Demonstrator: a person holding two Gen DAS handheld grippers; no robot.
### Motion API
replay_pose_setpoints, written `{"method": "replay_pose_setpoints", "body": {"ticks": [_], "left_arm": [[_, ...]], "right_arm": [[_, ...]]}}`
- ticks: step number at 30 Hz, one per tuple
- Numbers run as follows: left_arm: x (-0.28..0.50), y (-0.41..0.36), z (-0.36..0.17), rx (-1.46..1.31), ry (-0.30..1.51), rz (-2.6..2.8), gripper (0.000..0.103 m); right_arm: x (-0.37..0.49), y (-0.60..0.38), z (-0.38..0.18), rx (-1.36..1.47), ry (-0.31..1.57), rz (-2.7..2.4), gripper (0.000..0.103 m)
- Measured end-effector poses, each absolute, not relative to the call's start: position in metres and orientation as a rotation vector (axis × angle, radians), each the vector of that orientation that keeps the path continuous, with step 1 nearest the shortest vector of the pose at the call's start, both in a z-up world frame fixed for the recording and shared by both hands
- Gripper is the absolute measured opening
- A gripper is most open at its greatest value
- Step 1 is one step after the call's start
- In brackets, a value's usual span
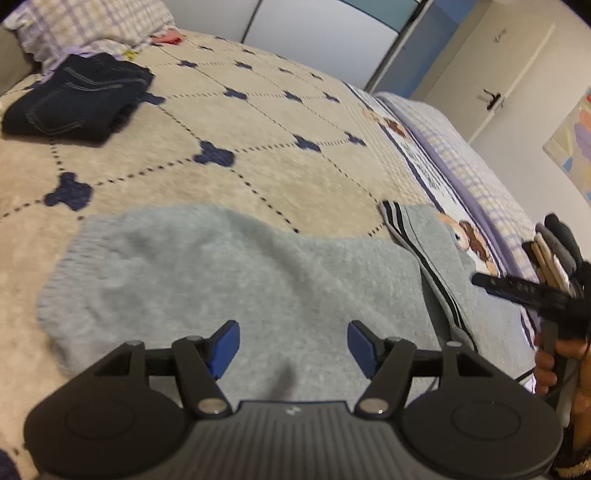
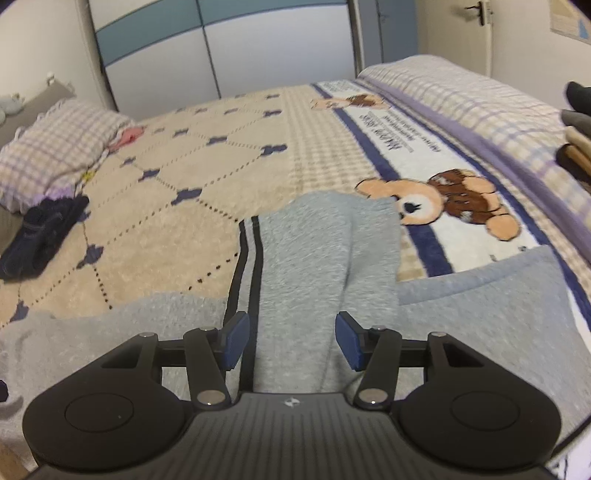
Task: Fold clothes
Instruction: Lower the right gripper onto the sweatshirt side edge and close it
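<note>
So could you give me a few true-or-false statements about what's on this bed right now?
1. Both grippers, left and right, are open and hold nothing. True.
2. The grey sweater hangs from the closet. False: it lies on the bed blanket.
3. Dark folded jeans sit near the pillow. True.
4. The blanket shows a cat. False: it shows a teddy bear.

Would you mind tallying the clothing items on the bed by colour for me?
Grey: 1, the grey sweater with striped trim, spread under both open grippers.
Dark navy: 1, the folded jeans near the pillow.
Pink: 1, a small pink item by the pillow, too blurred to identify.
Total: 3
</note>
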State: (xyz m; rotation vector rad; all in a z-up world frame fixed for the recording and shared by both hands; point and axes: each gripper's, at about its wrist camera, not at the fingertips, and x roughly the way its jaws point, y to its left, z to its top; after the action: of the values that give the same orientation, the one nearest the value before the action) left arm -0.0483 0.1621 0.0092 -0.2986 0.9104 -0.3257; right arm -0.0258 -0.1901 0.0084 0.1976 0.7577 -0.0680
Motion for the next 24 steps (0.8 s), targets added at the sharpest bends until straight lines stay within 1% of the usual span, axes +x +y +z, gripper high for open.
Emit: {"method": "replay_pose_setpoints", "body": {"ticks": [6, 11, 19, 24], "left_arm": [[-0.036, 0.144, -0.001, -0.337, 0.920, -0.394, 0.066], [-0.027, 0.135, -0.010, -0.385, 0.936, -0.435, 0.066], [-0.014, 0.126, -0.020, -0.402, 0.964, -0.406, 0.066], [-0.009, 0.119, -0.020, -0.414, 0.963, -0.401, 0.066]], "right_arm": [[0.005, -0.184, 0.001, 0.169, 0.794, -0.067, 0.055], [0.026, -0.191, -0.009, 0.199, 0.820, -0.079, 0.055], [0.043, -0.186, -0.026, 0.181, 0.855, -0.075, 0.056], [0.050, -0.180, -0.025, 0.187, 0.844, -0.038, 0.056]]}}
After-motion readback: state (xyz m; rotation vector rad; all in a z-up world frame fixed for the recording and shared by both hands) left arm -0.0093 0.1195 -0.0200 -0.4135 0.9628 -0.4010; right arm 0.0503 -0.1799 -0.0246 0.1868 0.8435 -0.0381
